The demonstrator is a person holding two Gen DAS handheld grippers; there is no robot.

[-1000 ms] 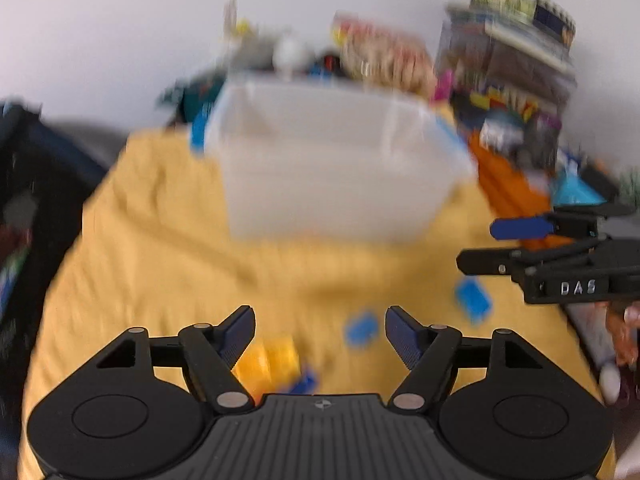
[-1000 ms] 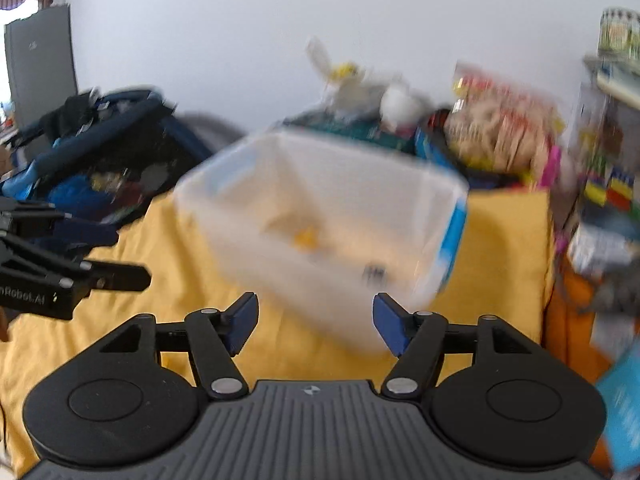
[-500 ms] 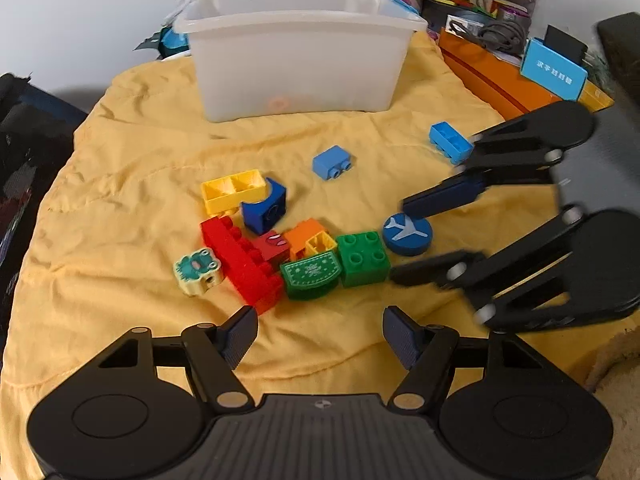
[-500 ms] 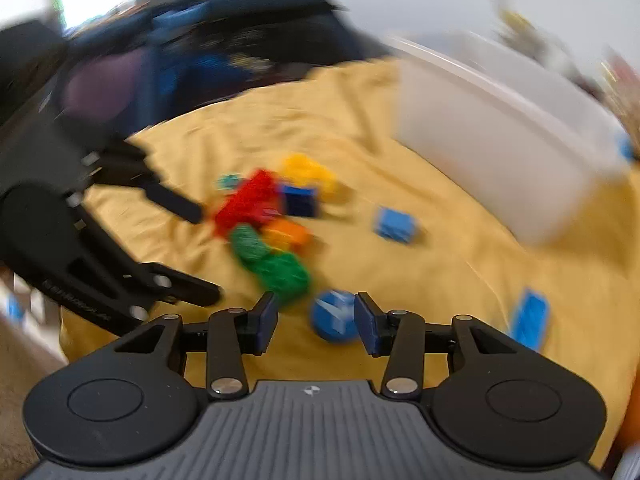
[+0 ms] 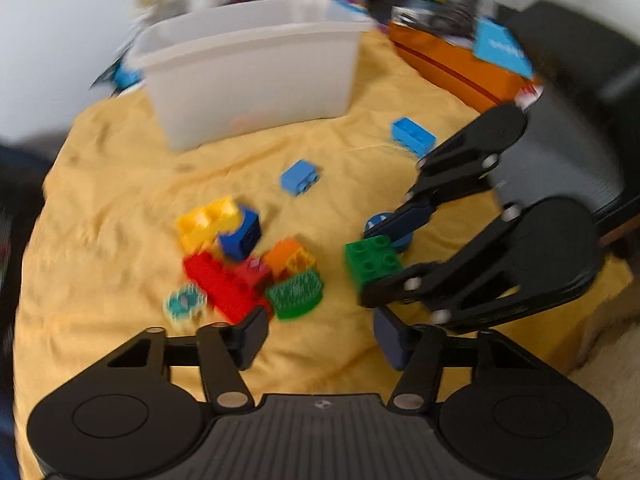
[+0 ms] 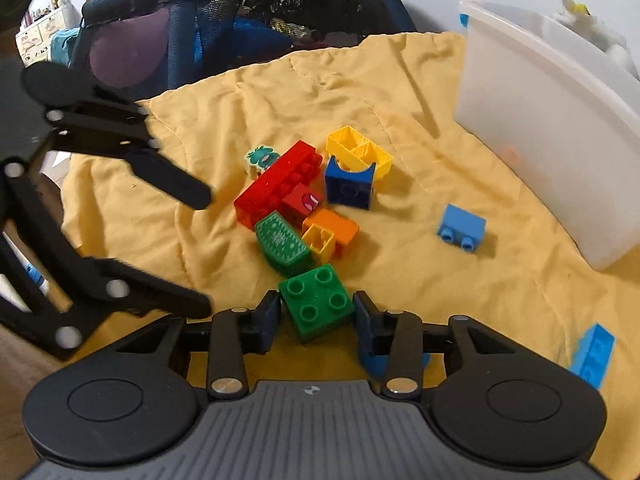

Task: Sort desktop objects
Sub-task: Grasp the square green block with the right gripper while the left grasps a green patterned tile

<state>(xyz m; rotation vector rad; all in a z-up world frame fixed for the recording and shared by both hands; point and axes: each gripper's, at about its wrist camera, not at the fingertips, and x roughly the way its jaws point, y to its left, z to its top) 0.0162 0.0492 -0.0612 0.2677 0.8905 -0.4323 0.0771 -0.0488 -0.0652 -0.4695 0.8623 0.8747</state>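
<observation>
Toy bricks lie on a yellow cloth (image 6: pixel 400 92). My right gripper (image 6: pixel 316 318) is shut on a green square brick (image 6: pixel 316 302), also seen in the left wrist view (image 5: pixel 372 258). Ahead of it lies a pile: a red long brick (image 6: pixel 276 186), a green curved piece (image 6: pixel 282 242), an orange brick (image 6: pixel 332 228), a dark blue brick (image 6: pixel 350 186) and a yellow brick (image 6: pixel 358 150). My left gripper (image 5: pixel 316 338) is open and empty, just short of the pile (image 5: pixel 240 264).
A white plastic bin (image 5: pixel 252 64) stands at the far side of the cloth. Light blue bricks (image 5: pixel 300 176) (image 5: pixel 412 136) lie between it and the pile. A blue round piece (image 5: pixel 380 222) sits behind the green brick. An orange box (image 5: pixel 460 64) is at right, a dark mesh playpen (image 6: pixel 240 20) at left.
My right gripper has moved from the blue round piece to the green square brick and shut on it. My left gripper has tilted and moved a little closer to the pile.
</observation>
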